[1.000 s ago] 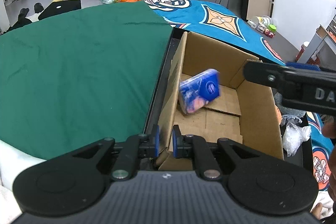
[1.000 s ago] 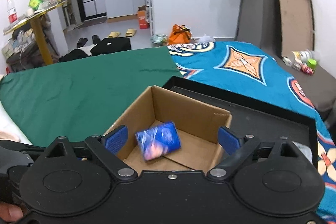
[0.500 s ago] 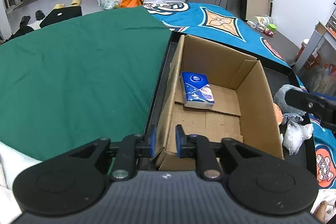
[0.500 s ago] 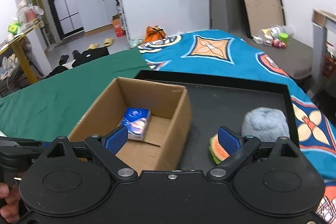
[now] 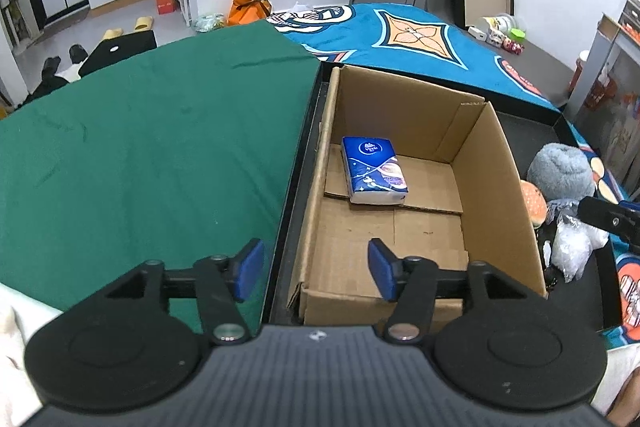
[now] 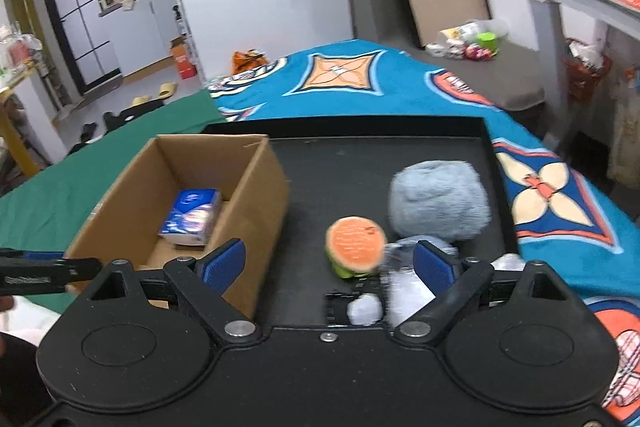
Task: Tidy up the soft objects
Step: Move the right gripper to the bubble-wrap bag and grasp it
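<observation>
Tissue pack hugs the box wall; both grippers spread apart, empty.

Left gripper jaws spread, right gripper jaws wide apart

Your layout: box sits at the left end of the tray, near the tray's left rim. Tissue pack lies flat in the box, on the floor toward the far left corner. Right of the box, on the tray: burger toy nearest the box, plush just behind and right of it, plastic bag in front of both. Cloth lies left of the tray, blanket behind and right.
</observation>
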The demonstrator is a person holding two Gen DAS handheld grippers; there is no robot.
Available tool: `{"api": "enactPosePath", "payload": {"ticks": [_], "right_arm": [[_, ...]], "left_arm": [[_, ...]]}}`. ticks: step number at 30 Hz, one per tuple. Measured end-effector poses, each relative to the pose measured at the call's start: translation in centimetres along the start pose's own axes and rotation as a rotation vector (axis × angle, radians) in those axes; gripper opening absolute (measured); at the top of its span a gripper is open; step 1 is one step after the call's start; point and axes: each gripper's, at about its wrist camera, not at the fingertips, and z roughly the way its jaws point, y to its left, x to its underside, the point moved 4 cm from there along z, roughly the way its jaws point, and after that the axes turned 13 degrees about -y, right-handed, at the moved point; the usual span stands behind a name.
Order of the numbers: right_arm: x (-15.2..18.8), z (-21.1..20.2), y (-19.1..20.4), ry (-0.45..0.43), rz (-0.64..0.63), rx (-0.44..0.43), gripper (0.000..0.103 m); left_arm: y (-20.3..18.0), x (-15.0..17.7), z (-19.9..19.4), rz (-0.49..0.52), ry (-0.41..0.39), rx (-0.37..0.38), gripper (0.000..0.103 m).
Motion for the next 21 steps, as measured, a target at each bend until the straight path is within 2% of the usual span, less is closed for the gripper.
{"api": "enactPosePath", "payload": {"ticks": [4,8,10,13,21], "right_arm": [[0.5,0.1,-1.4,-0.006,0.021,0.017,0.088],[1.3,0.5,-3.1,-0.003,0.071,0.038,0.085],[1.8,0.7,-4.0,0.003,0.096,0.055,0.077],[2.4,1.0,-5.4,0.008,0.112,0.097,0.072],[3.9,2.2,-7.3,0.048,0.200,0.105,0.068]], "left_arm": [[-0.6,0.1,0.0,0.031,0.006,-0.005,0.064],[-1.2,0.1,-0.1,0.067,0.000,-0.019,0.073],[-1.5,0.1,-0.1,0.081,-0.001,-0.022,0.075],[-1.8,0.1,0.0,0.097,0.000,-0.039,0.077],[-2.4,0.0,0.5,0.147,0.020,-0.094,0.077]]}}
